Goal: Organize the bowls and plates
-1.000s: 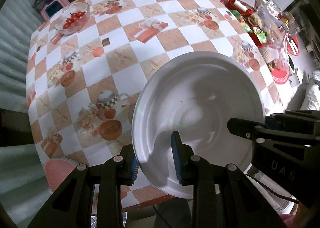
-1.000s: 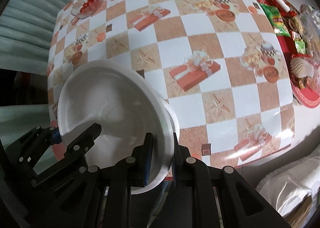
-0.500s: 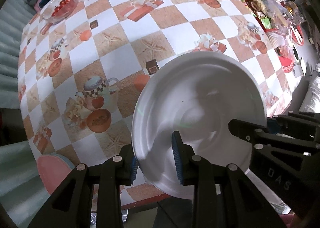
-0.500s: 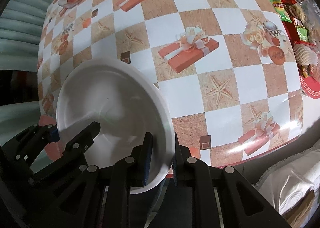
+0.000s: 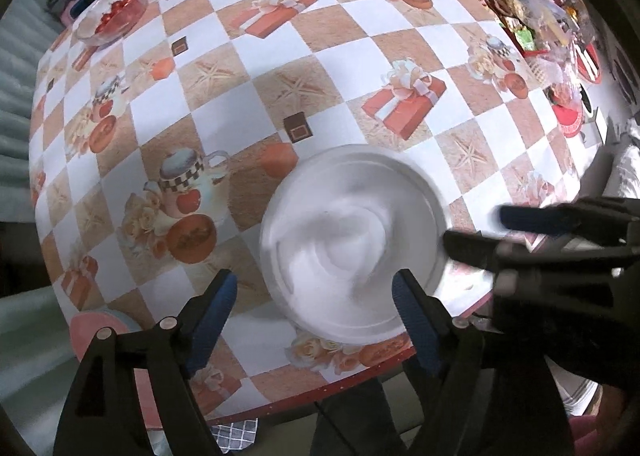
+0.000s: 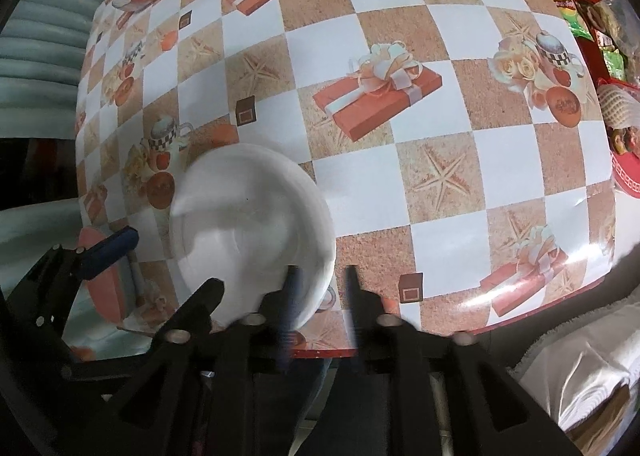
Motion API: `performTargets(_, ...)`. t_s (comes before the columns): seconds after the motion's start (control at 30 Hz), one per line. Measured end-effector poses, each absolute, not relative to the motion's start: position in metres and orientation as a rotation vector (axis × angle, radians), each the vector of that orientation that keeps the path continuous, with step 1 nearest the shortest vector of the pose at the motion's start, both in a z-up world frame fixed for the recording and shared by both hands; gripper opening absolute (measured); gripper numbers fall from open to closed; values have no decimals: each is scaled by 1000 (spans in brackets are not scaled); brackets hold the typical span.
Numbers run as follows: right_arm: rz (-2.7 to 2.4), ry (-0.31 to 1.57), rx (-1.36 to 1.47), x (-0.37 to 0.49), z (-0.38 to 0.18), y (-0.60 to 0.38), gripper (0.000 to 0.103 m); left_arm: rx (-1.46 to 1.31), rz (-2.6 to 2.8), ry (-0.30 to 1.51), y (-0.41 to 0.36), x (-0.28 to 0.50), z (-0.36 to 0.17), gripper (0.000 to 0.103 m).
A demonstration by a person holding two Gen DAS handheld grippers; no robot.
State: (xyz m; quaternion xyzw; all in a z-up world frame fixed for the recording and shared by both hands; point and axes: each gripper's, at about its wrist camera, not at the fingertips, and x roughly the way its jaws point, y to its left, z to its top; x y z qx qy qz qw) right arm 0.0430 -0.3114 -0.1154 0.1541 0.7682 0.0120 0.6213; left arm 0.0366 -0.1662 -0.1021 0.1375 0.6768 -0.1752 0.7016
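Tabletop (image 5: 404, 32) draped in a glossy checked oilcloth, white and sandy-brown squares printed with gift boxes, starfish, teapots and roses; near edge trimmed in red. At ten o'clock in the left wrist view, one clear glass bowl (image 5: 114, 18) of small red fruit, near the far left corner. Beyond it, at eleven o'clock, a pink-and-blue stool and a red chair, both only partly seen. Pale ribbed fabric hanging off the left side at nine o'clock. At twelve o'clock, the base of one pale vessel cut off by the picture edge. At two o'clock, one red tray (image 5: 532, 16) crowded with wrapped snacks, too jumbled to count.

One white plate (image 5: 352, 240), blurred, lying on the tabletop near the front edge, at about five o'clock of the cloth's centre in the left wrist view and at seven o'clock in the right wrist view.

Two grippers in view. Left gripper (image 5: 316, 308) pointing down, fingers (image 5: 212, 308) spread wide and opening, blue pads standing clear either side of the plate's near rim, gripping nothing. Right gripper (image 6: 320, 296) at the plate's right rim, fingers (image 6: 292, 292) streaked by motion and opening, rim between them but no pad seen pressing on it.

At four o'clock in the right wrist view, white bedding or towels below the tabletop.
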Motion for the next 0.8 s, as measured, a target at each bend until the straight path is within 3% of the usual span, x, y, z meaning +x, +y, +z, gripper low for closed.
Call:
performTargets(0.03, 30, 1749, 359, 43, -113, -312, 91, 294, -383, 1500, -163, 38, -101, 90)
performTargets(0.13, 27, 1734, 354, 45, -107, -315, 91, 265, -353, 1474, -151, 41, -94, 103)
performTargets(0.27, 16, 1732, 343, 47, -102, -318, 93, 211, -322, 1462, -133, 47, -90, 103)
performTargets(0.3, 21, 1729, 338, 47, -100, -320, 103, 199, -314, 1462, -128, 48, -88, 103)
performTargets(0.8, 4, 1760, 317, 39, -98, -313, 103, 176, -263, 1516, -103, 38, -89, 103)
